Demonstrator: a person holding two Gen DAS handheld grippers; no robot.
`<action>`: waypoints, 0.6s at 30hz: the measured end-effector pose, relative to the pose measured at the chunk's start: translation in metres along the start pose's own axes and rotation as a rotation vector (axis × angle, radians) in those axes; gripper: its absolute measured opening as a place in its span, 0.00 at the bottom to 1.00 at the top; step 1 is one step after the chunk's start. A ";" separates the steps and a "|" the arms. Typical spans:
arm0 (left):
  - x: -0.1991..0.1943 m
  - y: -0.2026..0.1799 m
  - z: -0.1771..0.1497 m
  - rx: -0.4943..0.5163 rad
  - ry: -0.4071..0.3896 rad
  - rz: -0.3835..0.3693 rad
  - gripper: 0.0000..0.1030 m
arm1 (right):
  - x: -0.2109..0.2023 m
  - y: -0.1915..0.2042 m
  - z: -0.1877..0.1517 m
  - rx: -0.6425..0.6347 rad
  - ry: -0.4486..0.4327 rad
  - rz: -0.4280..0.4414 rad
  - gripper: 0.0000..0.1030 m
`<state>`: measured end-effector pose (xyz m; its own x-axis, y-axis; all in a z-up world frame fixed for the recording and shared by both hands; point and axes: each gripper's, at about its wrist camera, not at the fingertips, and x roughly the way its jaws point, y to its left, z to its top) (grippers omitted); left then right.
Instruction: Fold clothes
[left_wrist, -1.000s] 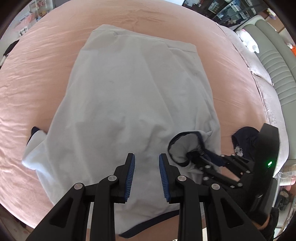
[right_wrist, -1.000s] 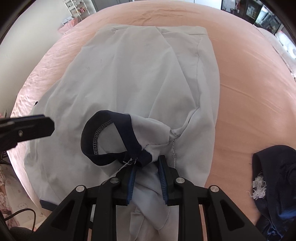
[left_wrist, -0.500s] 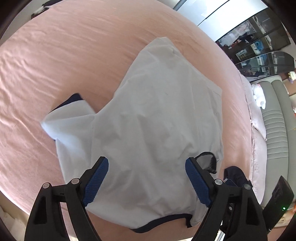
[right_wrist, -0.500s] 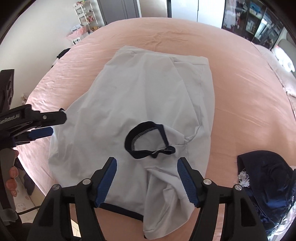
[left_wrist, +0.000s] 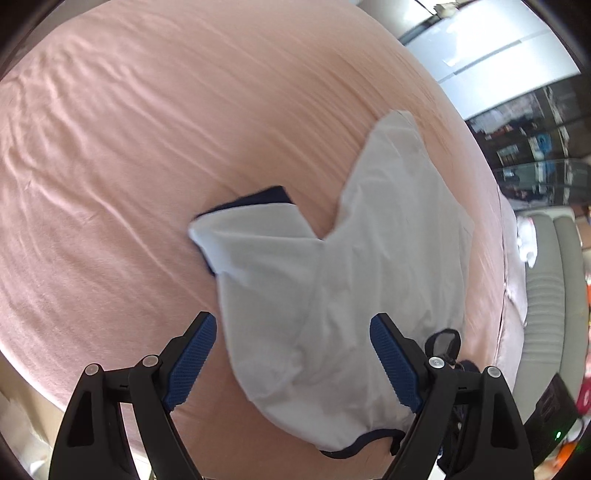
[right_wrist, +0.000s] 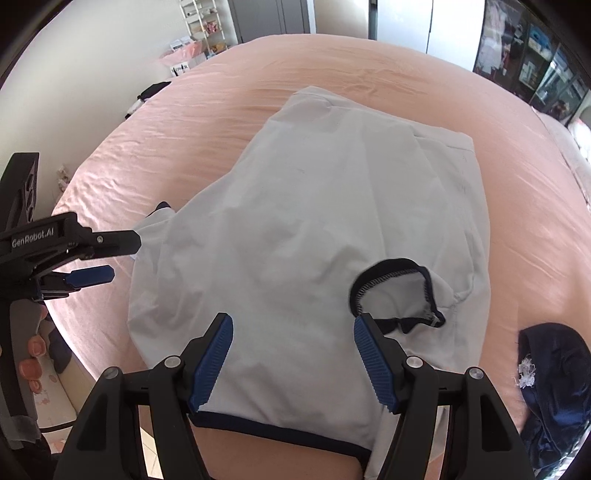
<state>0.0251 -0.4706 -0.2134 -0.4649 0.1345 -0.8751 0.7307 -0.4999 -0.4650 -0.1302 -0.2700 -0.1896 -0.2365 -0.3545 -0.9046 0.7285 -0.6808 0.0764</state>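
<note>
Pink bedsheet under white shirt

Left tool: jaws spread wide, blue ribbed pads facing each other across a broad gap, nothing pressed between them. Pointed steeply downward. Black linkage arms splayed outward at the base. From the right wrist view, seen side-on at the left edge, fingers level and parted.

Right tool: jaws likewise parted, blue pads clear of contact, nothing clamped. Angled steeply downward. Fingertips of a hand visible at the lower left edge, below the left tool.
</note>
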 end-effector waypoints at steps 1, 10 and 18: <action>0.000 0.006 0.002 -0.024 -0.002 0.000 0.83 | 0.001 0.005 0.000 -0.009 -0.001 -0.001 0.66; 0.017 0.056 0.006 -0.304 0.055 -0.230 0.83 | 0.015 0.017 -0.006 -0.018 0.029 0.048 0.66; 0.033 0.047 0.006 -0.329 0.103 -0.235 0.83 | 0.018 0.013 -0.014 -0.013 0.047 0.031 0.66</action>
<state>0.0408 -0.4947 -0.2635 -0.5975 0.3056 -0.7414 0.7394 -0.1478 -0.6568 -0.1154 -0.2761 -0.2106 -0.1840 -0.3446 -0.9206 0.7430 -0.6619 0.0992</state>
